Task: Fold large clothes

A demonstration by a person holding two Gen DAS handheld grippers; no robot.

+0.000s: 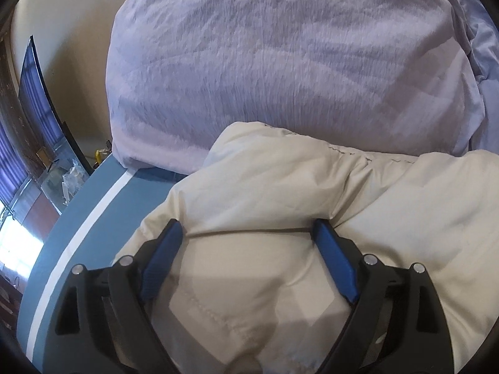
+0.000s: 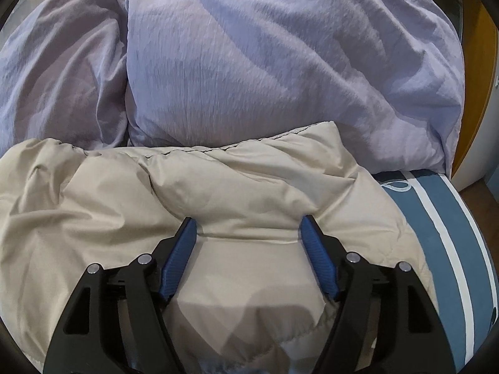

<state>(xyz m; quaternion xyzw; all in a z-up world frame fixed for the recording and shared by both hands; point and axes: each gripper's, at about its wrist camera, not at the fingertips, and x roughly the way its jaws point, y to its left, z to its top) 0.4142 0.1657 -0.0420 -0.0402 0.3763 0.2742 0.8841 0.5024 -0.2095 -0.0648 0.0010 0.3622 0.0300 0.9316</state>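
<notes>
Both tongs, left (image 1: 246, 233) and right (image 2: 248, 229), spread apart, pressing into puffy beige quilted jacket (image 1: 280, 187) lying on blue white-striped bed (image 1: 93, 205) beside lavender pillows (image 2: 265, 62). Tip: pinch one seam edge each side, lift evenly, fold flat.
</notes>
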